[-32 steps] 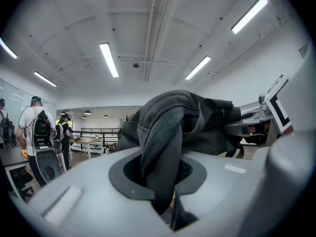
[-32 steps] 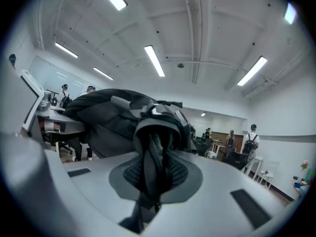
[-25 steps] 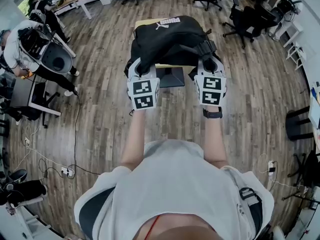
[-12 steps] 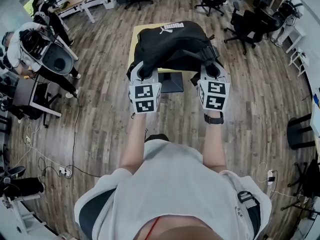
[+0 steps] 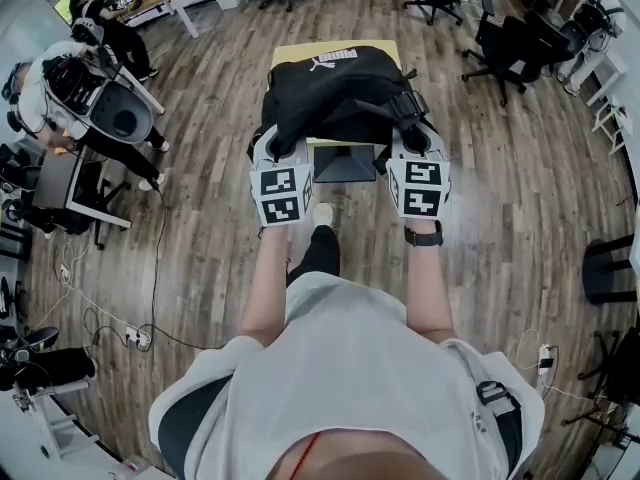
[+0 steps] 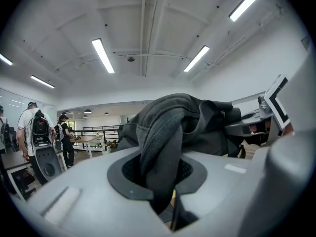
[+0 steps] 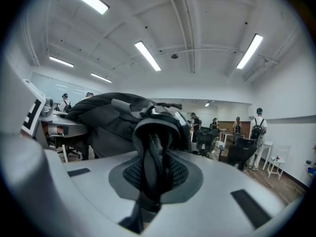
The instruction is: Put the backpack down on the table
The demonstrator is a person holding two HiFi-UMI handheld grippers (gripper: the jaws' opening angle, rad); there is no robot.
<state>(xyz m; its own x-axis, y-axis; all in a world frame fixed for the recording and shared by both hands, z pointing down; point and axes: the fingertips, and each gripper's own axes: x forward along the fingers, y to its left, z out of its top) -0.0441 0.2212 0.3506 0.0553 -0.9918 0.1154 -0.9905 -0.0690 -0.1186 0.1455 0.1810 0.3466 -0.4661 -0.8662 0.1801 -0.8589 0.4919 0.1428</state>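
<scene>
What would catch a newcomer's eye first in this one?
The black backpack dominates the top centre of the head view, held over a small yellow table. The left gripper and right gripper are each shut on part of its near edge, with the marker cubes facing the camera. At far left, a person stands by other gear.

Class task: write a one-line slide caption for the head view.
The left gripper and right gripper each clamp a fold of the black backpack, holding it at a small yellow table.
</scene>
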